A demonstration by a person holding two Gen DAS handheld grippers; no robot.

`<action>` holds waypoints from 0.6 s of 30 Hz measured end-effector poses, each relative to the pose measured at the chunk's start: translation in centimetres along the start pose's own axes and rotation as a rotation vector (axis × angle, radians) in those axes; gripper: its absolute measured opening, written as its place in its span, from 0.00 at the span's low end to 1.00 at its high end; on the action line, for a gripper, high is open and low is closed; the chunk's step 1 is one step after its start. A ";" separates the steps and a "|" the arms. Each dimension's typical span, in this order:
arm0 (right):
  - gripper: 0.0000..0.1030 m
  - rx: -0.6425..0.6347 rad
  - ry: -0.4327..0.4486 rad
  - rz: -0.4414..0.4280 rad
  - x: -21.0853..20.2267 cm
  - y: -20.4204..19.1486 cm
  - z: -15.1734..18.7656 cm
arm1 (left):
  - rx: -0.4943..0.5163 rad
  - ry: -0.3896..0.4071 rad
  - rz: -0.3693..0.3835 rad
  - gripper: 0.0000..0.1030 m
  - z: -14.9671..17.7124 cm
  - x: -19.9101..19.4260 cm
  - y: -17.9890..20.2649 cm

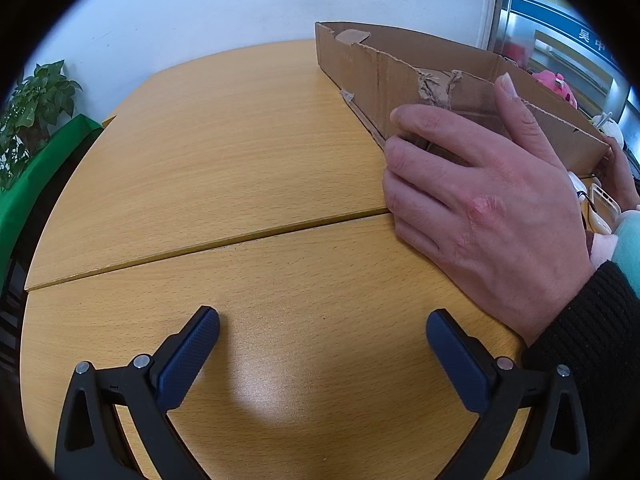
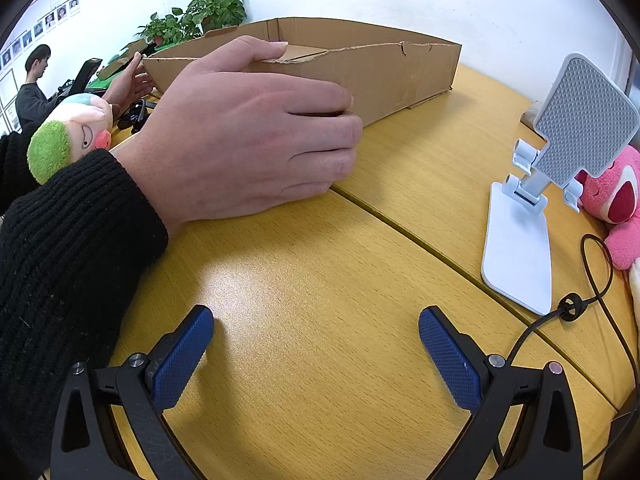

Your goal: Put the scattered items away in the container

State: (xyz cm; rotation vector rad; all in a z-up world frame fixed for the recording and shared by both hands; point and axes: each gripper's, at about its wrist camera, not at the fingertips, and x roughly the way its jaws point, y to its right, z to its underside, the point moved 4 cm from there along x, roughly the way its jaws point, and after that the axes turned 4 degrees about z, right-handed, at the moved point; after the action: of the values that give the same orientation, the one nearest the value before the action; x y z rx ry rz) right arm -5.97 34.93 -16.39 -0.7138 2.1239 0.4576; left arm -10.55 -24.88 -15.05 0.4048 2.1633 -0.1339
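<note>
On the wooden bench (image 2: 320, 280) a shallow cardboard box (image 2: 384, 72) sits w/ a bare hand (image 2: 248, 136) gripping its near wall, thumb hooked over the rim; a 2nd hand (image 2: 132, 80) holds the far end. Left view shows the same box (image 1: 360, 68) and hand (image 1: 492, 208) from the other side.

Both claws rest low over bare wood, holding nothing: left claw (image 1: 322, 330) spread wide, right claw (image 2: 316, 330) spread wide too.

Step in hand looks like setup: the container is being positioned or steadied, no item packed yet as far as I can tell; box interior mostly hidden by its walls.

Scattered items lie around it: white phone stand (image 2: 532, 184) and pink plush (image 2: 616, 196) to the right, a green-haired plush doll (image 2: 68, 136) behind the sleeve, a black cable (image 2: 592, 280) near the stand's base.

Box long axis runs left-to-right and away in the right view, open top facing up.

Next move prob. calls for the right claw to reach the stand or pink plush, close on it, lift over the low wall
</note>
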 end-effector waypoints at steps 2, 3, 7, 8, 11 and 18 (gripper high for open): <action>1.00 0.000 0.000 0.000 0.0 0.0 0.0 | 0.000 0.000 0.000 1.00 0.1 0.0 0.1; 1.00 0.003 0.000 0.002 0.0 0.0 0.0 | 0.000 0.000 0.000 1.00 0.1 0.0 0.1; 1.00 0.003 0.000 0.003 0.0 0.0 0.0 | 0.000 0.000 0.000 1.00 0.0 0.0 -0.1; 1.00 0.003 0.000 0.003 0.0 0.0 0.0 | 0.000 0.000 0.000 1.00 0.1 0.0 0.0; 1.00 0.003 0.000 0.003 0.0 0.0 0.0 | -0.010 0.002 -0.007 1.00 0.4 0.0 0.4; 1.00 0.004 0.000 0.003 0.0 0.0 0.0 | -0.019 0.004 -0.015 1.00 0.5 -0.2 0.6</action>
State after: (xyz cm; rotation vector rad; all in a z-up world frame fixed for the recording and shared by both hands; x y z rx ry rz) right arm -5.99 34.87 -16.42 -0.7078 2.1254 0.4553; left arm -9.85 -24.50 -15.09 0.3780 2.1701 -0.1208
